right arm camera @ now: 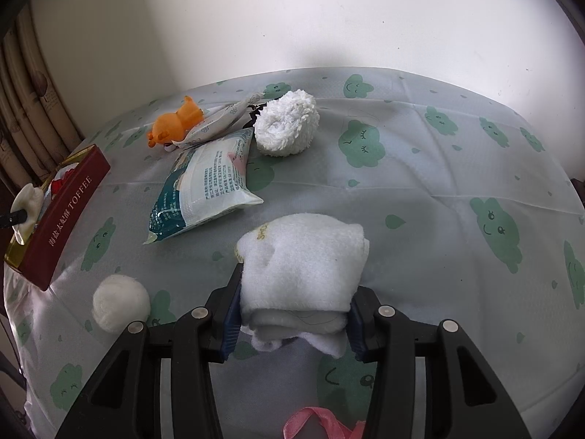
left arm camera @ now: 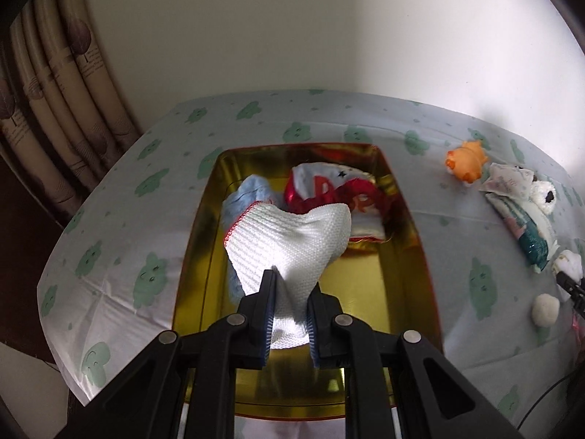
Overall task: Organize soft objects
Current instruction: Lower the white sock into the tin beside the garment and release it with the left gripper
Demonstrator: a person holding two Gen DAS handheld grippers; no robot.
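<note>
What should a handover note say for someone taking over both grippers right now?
Left gripper: shut on the white knit cloth, held over the open gold-lined tin.
Right gripper: shut on the folded white towel, over the tablecloth, to the right of the tin.
Done: a blue cloth and a red-and-white cloth are in the tin.
Left: release the knit cloth into the tin, then bring the towel over. Still on the table: fluffy white roll, small white ball, wipes pack, small sachet, orange toy.
</note>
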